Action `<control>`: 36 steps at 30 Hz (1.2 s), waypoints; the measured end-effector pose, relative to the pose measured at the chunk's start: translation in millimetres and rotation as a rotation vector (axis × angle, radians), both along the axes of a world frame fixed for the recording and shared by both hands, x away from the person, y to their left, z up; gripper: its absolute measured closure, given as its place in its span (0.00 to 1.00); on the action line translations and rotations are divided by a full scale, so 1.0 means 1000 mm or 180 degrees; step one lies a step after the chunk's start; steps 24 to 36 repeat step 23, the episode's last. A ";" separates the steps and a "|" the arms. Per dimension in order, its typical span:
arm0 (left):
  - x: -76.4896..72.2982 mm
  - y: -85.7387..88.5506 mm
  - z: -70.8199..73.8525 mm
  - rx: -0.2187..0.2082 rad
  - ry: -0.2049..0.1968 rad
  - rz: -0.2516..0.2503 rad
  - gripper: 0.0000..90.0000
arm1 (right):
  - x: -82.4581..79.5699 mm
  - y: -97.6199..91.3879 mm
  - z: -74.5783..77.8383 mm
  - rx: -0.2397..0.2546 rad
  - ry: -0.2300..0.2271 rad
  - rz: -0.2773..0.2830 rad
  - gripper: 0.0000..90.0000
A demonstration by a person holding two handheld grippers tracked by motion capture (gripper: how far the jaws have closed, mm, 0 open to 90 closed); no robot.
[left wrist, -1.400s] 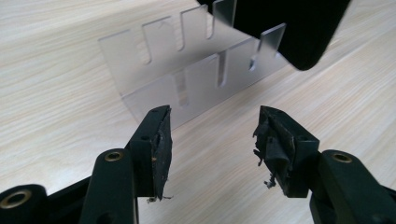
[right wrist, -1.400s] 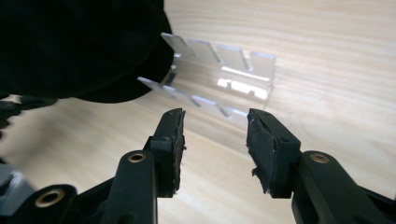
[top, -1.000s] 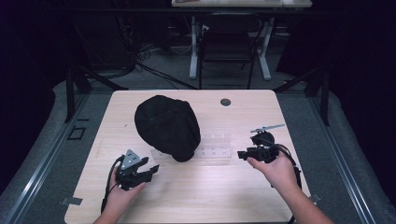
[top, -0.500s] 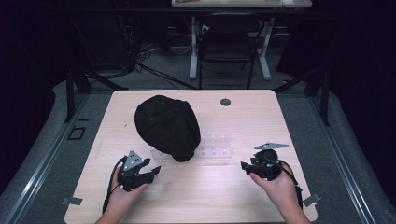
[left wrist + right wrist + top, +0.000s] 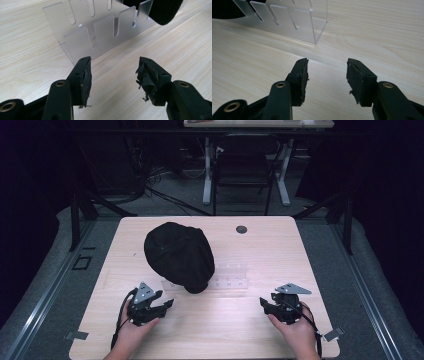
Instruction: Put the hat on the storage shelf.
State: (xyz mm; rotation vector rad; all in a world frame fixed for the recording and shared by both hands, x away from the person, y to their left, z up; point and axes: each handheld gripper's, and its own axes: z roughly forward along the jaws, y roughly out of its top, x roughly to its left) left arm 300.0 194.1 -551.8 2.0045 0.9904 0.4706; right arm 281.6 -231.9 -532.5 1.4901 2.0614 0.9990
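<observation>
With both grippers, left (image 5: pixel 167 304) and right (image 5: pixel 262 302), gaping empty on the table (image 5: pixel 320 250), the cap (image 5: pixel 178 255) draped over the clear rack (image 5: pixel 231 277) probably wants a brim-edge pinch

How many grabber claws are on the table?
2. The left gripper is at the near left, in a hand. The right gripper is at the near right, in the other hand. Both are open.

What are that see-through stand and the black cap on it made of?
The stand looks like clear acrylic: transparent, glossy, with cleanly cut slots. The cap looks like soft matte black fabric, with no shine; the exact cloth is unclear.
</observation>
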 end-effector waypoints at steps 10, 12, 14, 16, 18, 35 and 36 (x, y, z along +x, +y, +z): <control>-0.002 -0.005 -0.001 0.0010 0.0005 -0.0038 0.49 | -0.006 -0.002 -0.011 -0.0017 -0.0127 -0.0001 0.56; -0.003 -0.008 -0.001 0.0021 0.0009 -0.0064 0.48 | -0.006 -0.002 -0.013 0.0009 -0.0108 0.0007 0.55; -0.003 -0.009 -0.001 0.0036 0.0005 -0.0097 0.48 | -0.006 -0.002 -0.014 0.0018 -0.0109 0.0002 0.55; -0.004 -0.011 -0.001 0.0042 -0.0013 -0.0108 0.49 | -0.005 -0.004 -0.016 0.0044 -0.0111 -0.0009 0.55; -0.004 -0.013 0.000 0.0026 -0.0037 -0.0115 0.49 | -0.005 -0.006 -0.016 0.0065 -0.0099 -0.0027 0.55; -0.005 -0.018 0.004 -0.0060 -0.0066 -0.0144 0.49 | -0.005 -0.008 -0.015 0.0132 -0.0126 -0.0051 0.55; -0.005 -0.018 0.004 -0.0060 -0.0066 -0.0144 0.49 | -0.005 -0.008 -0.015 0.0132 -0.0126 -0.0051 0.55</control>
